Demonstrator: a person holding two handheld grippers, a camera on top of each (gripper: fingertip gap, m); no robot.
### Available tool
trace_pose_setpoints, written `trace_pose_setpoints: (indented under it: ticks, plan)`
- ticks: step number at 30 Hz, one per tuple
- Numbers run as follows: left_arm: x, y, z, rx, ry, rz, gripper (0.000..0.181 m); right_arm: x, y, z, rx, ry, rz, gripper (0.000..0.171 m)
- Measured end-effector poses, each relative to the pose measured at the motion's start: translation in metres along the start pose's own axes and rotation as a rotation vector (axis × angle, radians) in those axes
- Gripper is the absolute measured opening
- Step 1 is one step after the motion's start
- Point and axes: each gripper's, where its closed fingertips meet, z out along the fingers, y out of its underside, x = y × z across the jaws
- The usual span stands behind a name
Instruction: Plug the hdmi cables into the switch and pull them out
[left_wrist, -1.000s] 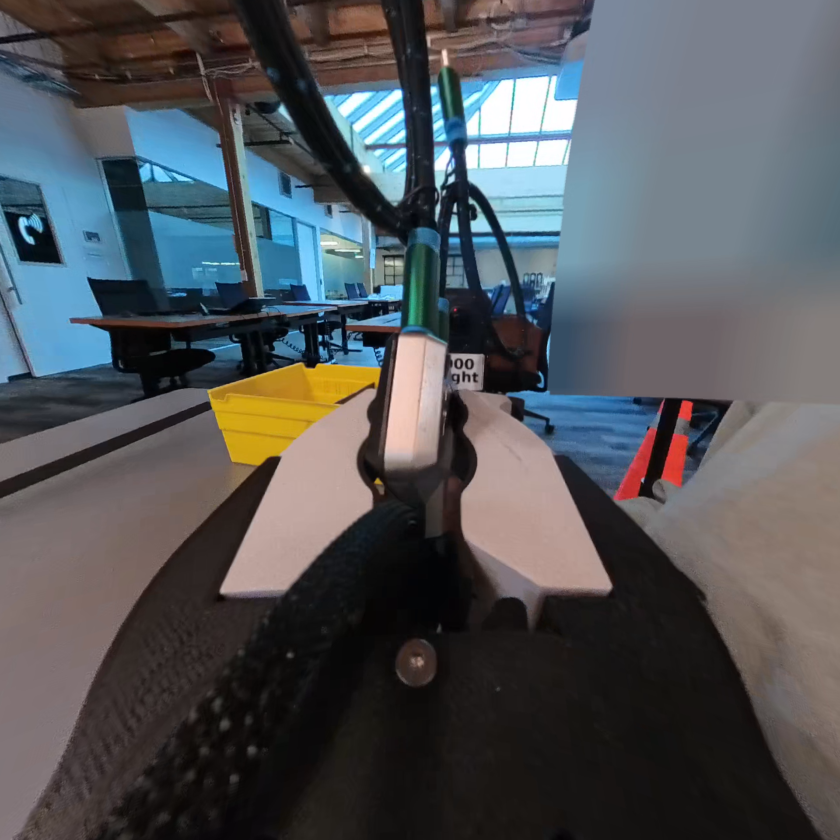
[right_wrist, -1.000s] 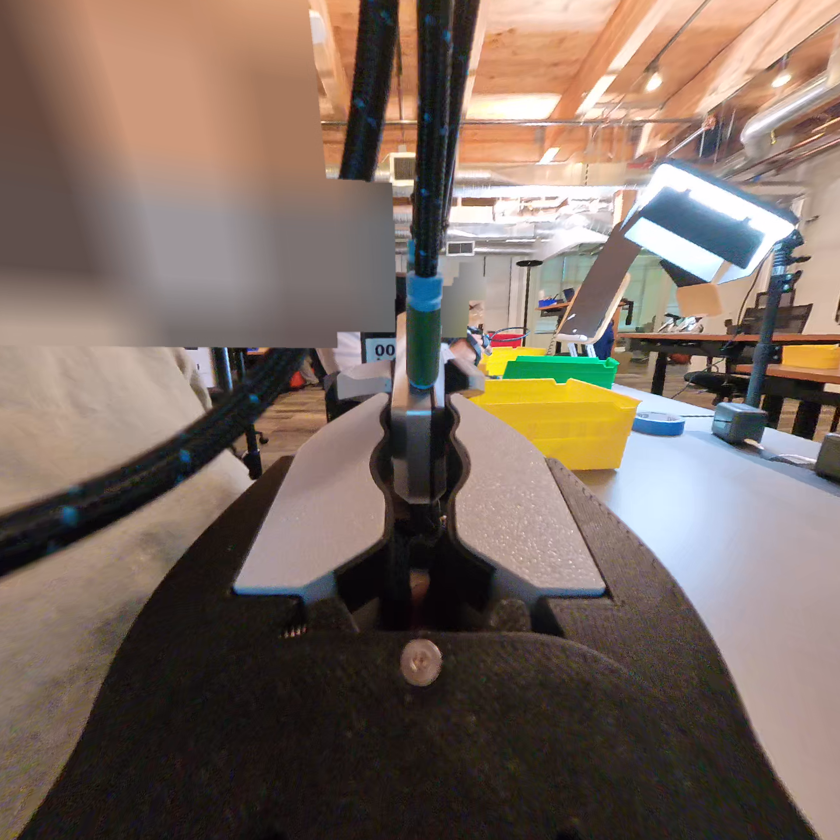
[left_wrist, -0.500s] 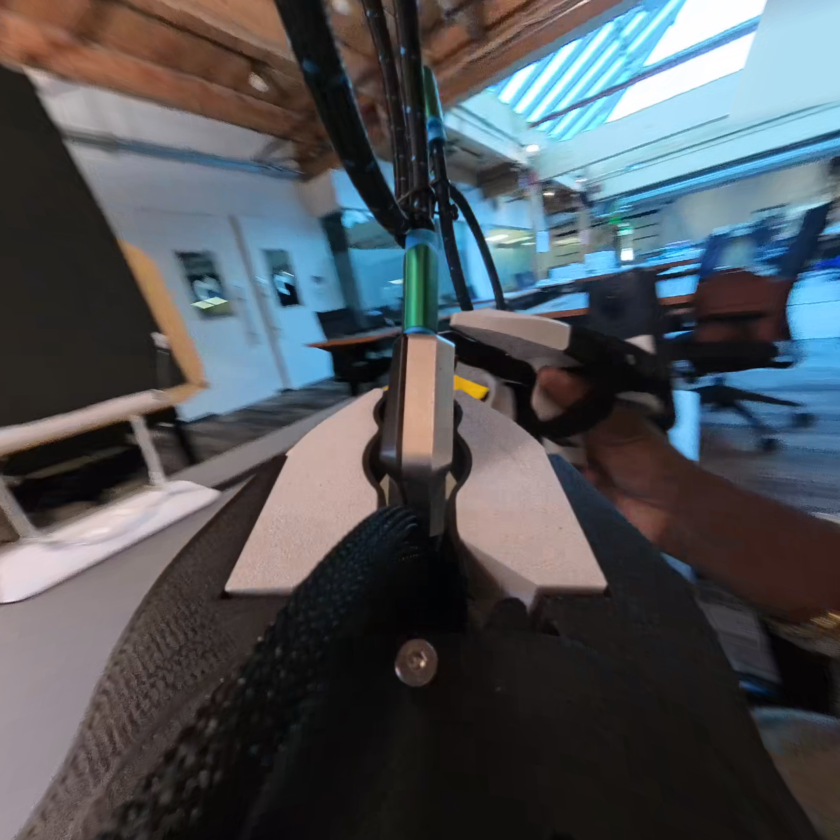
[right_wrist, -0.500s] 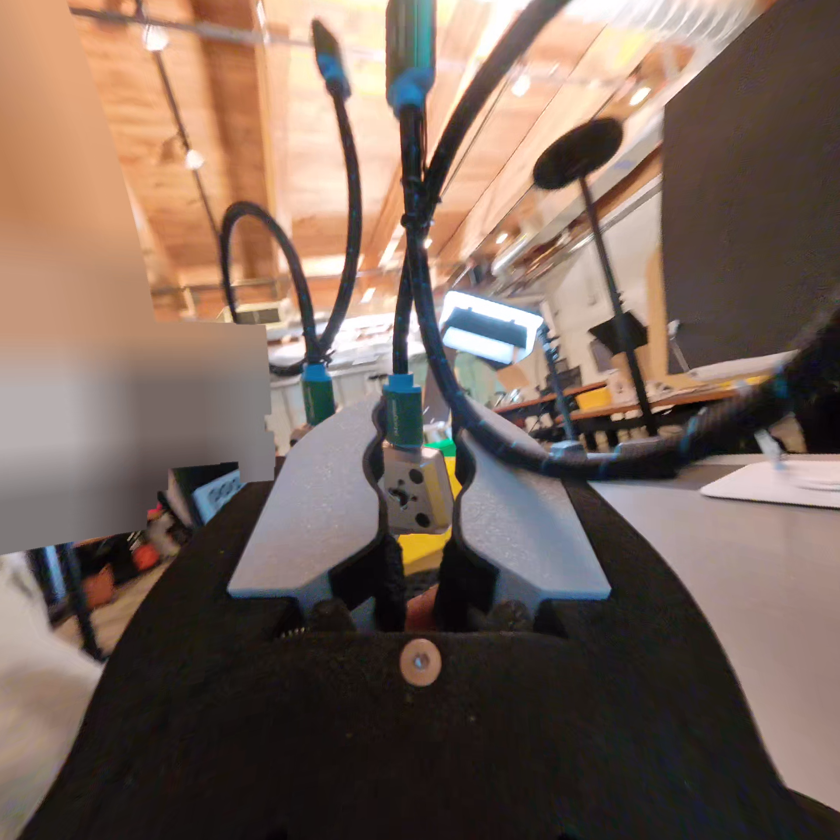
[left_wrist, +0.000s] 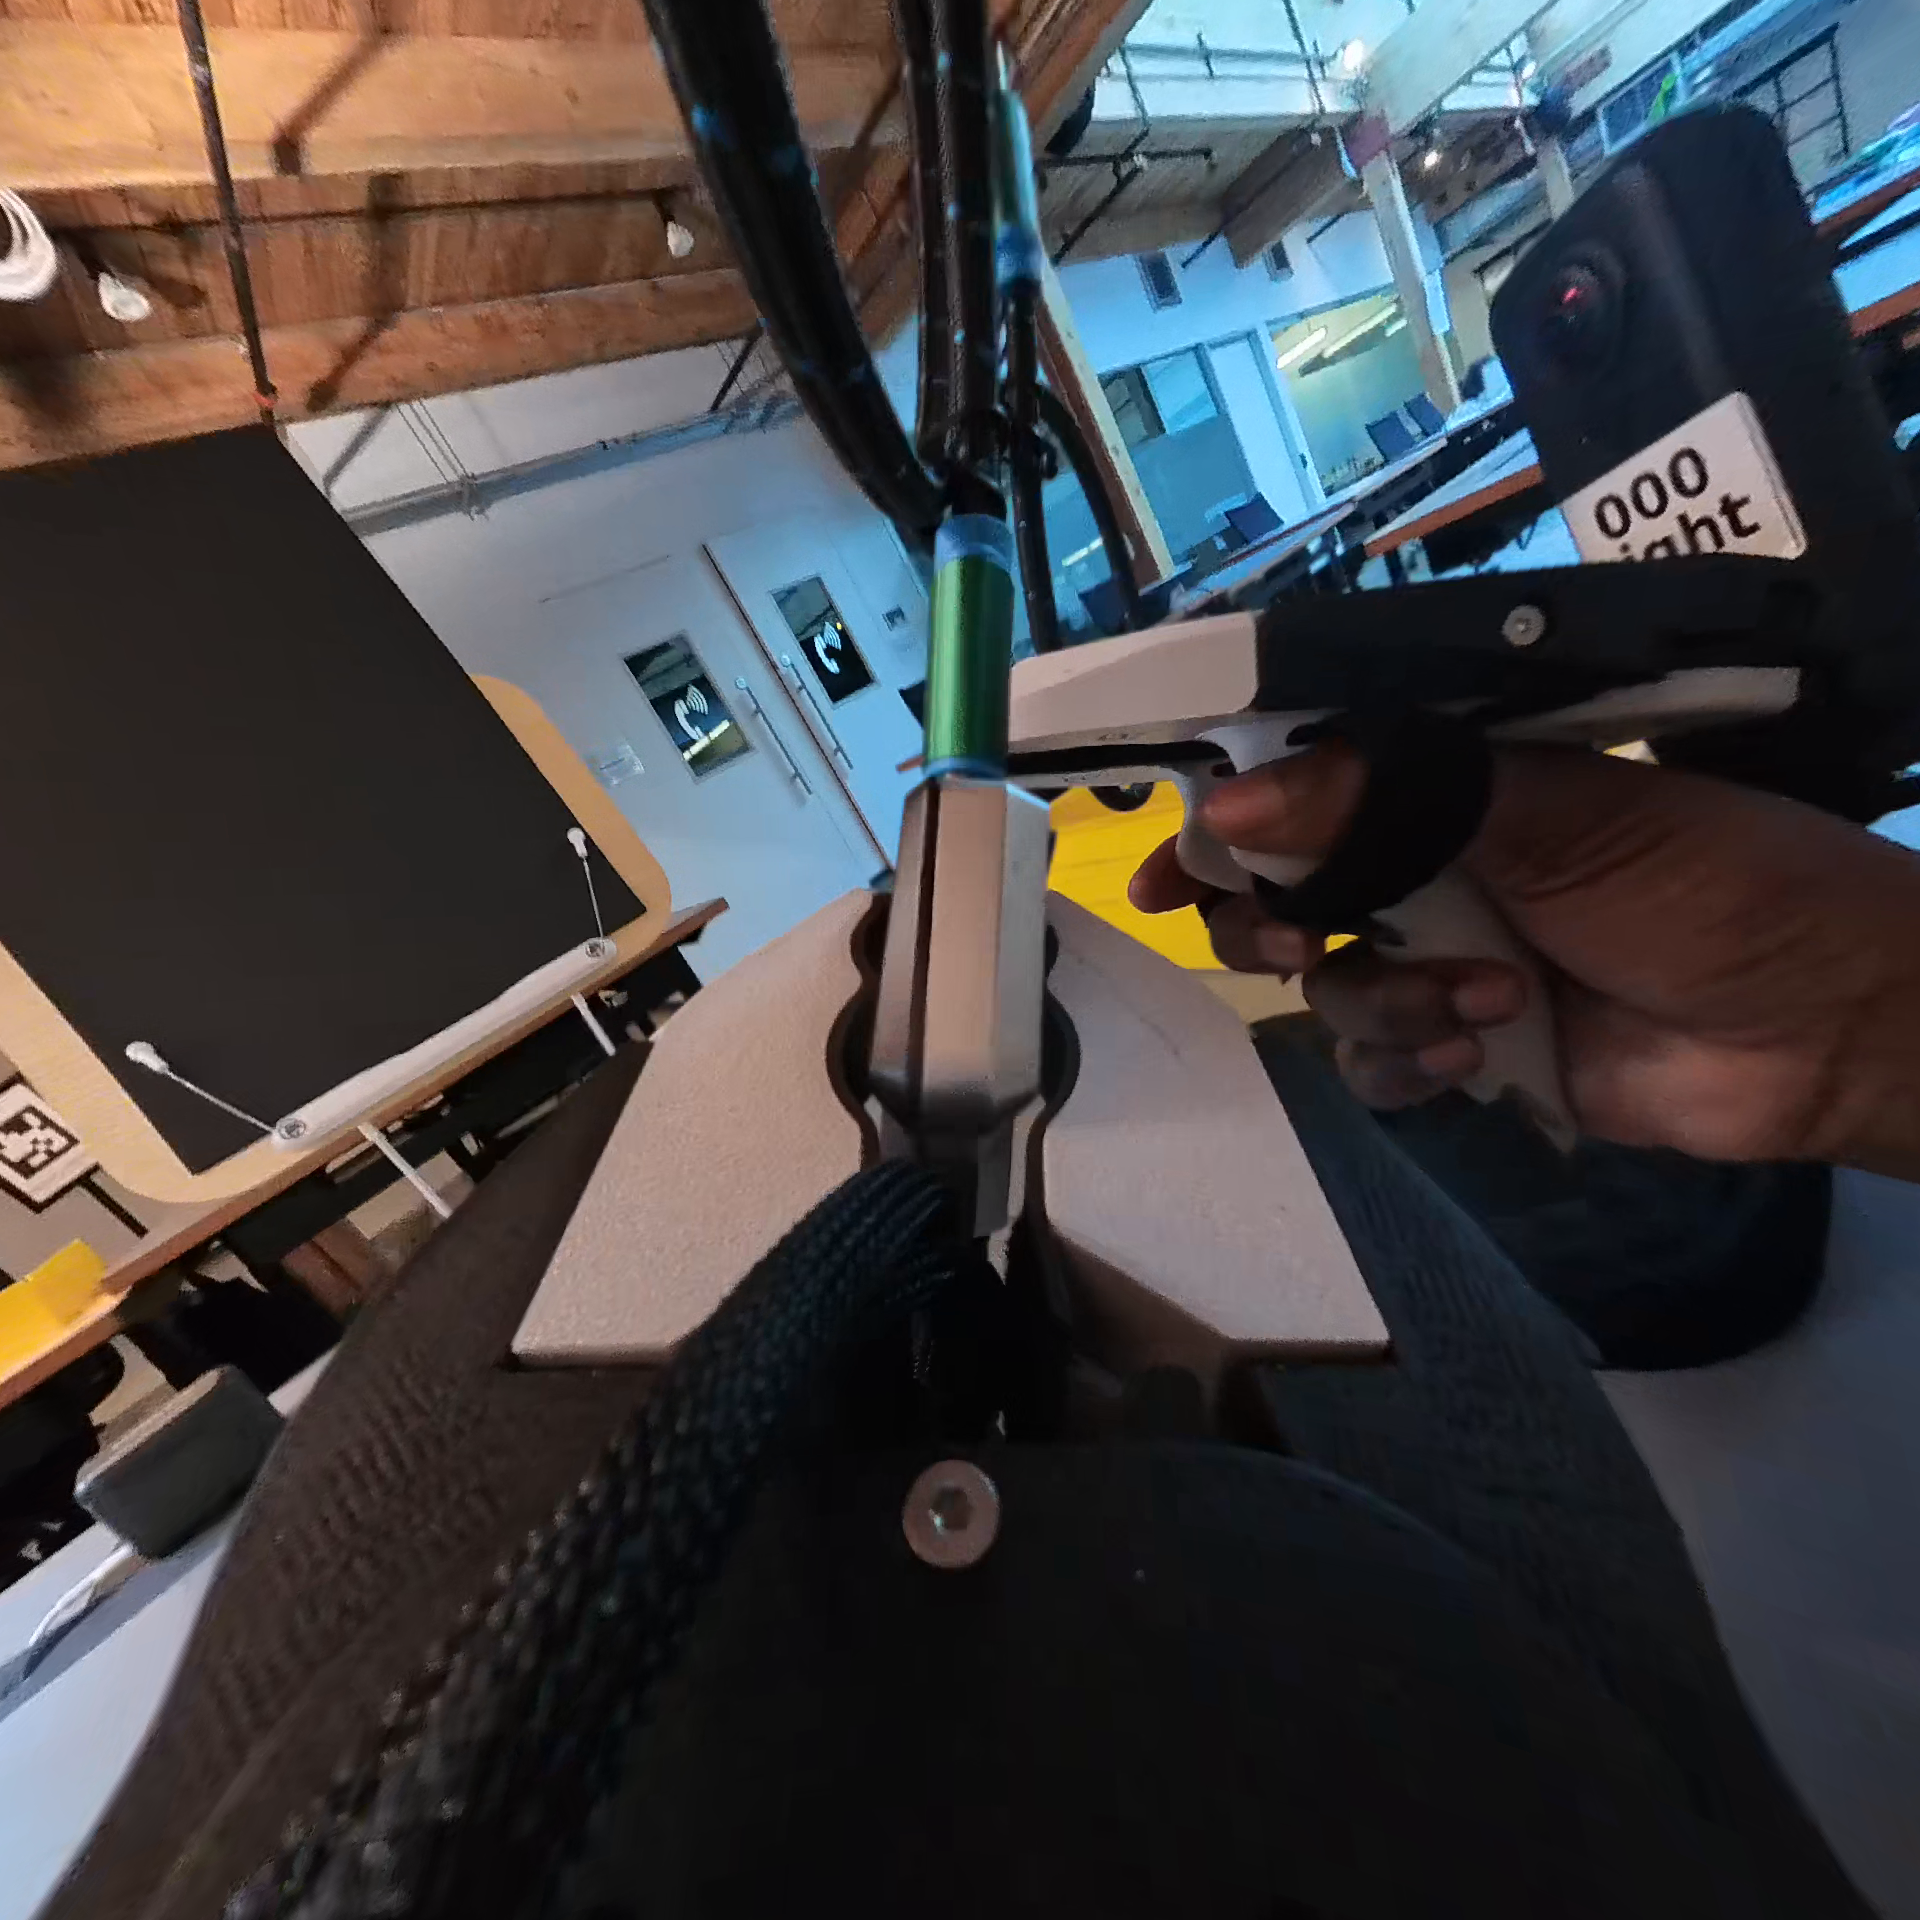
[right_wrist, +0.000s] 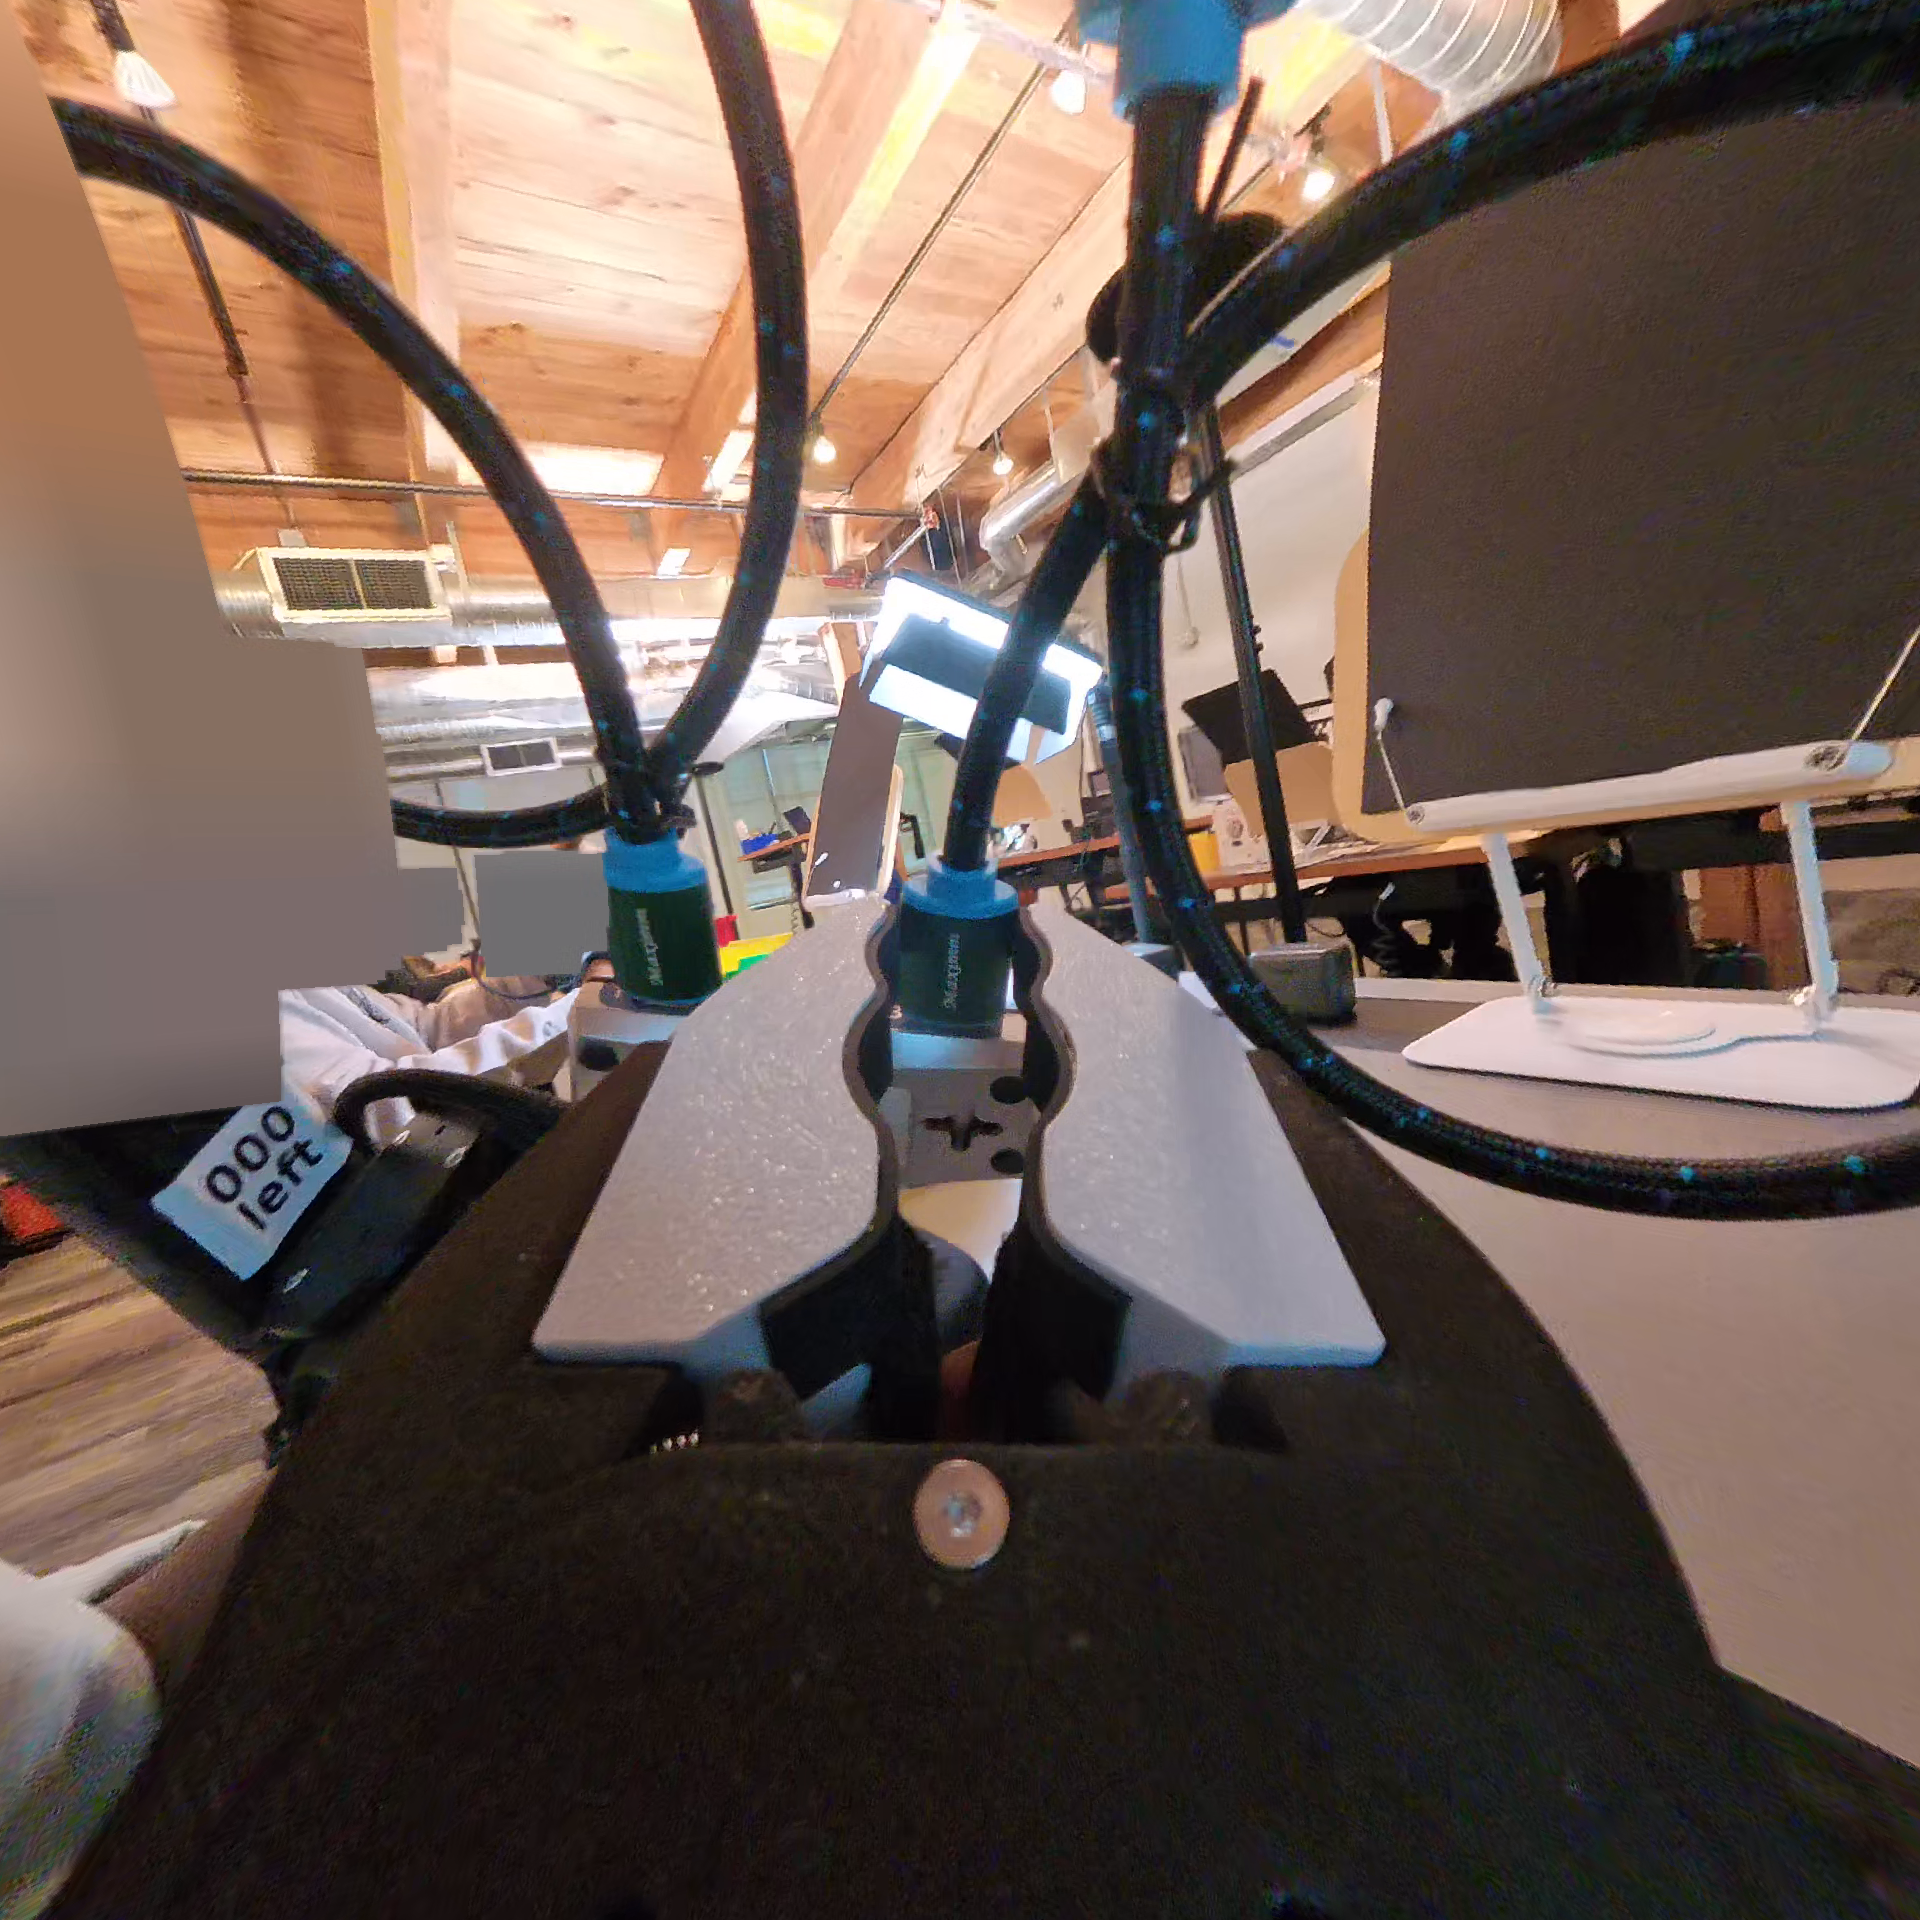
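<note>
Since a second ago both views have swung from the yellow bins toward a black board. I count two grippers, one silver switch and two green plugs. My left gripper clamps the switch edge-on; my right gripper closes round the plug seated in it, the second plug just left.

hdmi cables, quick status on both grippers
Left gripper shut on one silver plug. Right gripper shut on the other plug. Switch not in view. Braided cable loops beside the right gripper.
</note>
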Motion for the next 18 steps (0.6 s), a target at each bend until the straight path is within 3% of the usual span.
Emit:
trace_pose_setpoints:
  ticks: [5,11,18]
  plan:
    - [0.000,0.011,0.003,-0.051,-0.003,0.026,0.025,0.003,0.006,0.000,-0.060,0.005,-0.053,0.020]
    - [0.007,0.018,0.007,-0.105,0.089,-0.147,0.024,0.012,0.008,-0.003,-0.101,0.063,-0.109,0.020]
    - [0.009,0.021,0.005,-0.138,0.149,-0.200,0.025,0.013,0.009,-0.004,-0.100,0.084,-0.164,0.020]
